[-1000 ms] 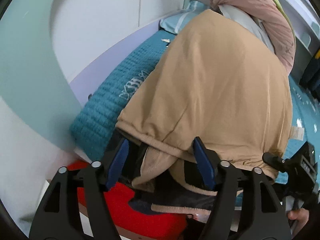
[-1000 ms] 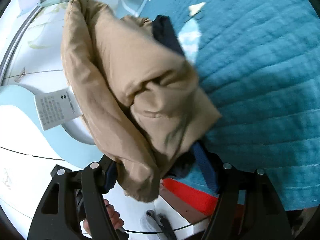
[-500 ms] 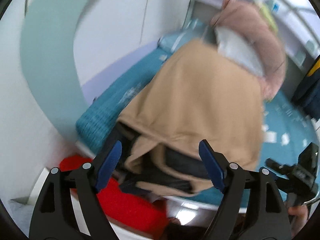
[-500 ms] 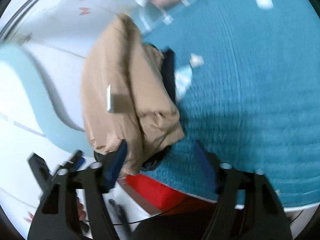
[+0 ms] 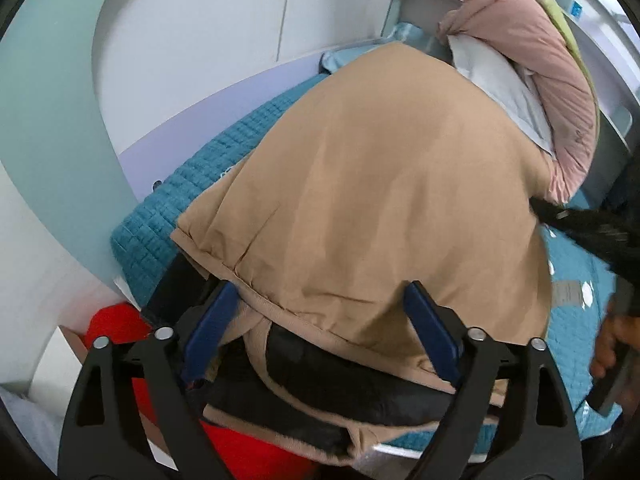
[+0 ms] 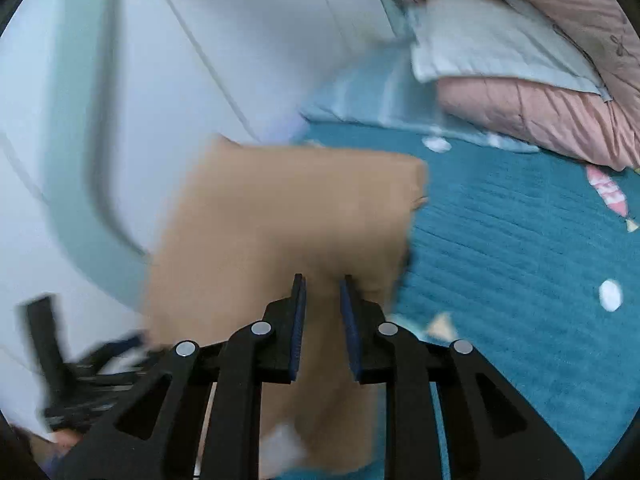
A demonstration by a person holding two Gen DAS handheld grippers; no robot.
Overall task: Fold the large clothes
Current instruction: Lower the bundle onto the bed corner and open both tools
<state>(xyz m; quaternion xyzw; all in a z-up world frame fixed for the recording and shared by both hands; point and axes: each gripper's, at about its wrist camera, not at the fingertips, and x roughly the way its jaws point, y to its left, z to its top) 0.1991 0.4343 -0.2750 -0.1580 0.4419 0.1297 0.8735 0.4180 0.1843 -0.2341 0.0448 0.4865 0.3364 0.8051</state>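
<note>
Releasing the folded tan garment (image 5: 380,200) onto the teal bed (image 6: 520,280), near its edge by the wall.
You have the left tool (image 5: 320,334) opening wide astride the hem, pads clear, so the fold can settle. Your right tool (image 6: 322,320) is closing, nothing gripped between its pads, above the garment. Pink quilt (image 5: 560,92) lies well beyond.

Tan garment (image 5: 380,200) with dark navy lining (image 5: 320,372) showing at the hem. Teal quilted bedspread (image 6: 520,280), grid-stitched, dotted with white spots and a pink-and-white fish motif (image 6: 608,192). Dusty pink quilted duvet (image 5: 552,64) over a pale grey pillow (image 6: 492,40). Bright red box (image 5: 116,320) off the bed's near corner.
</note>
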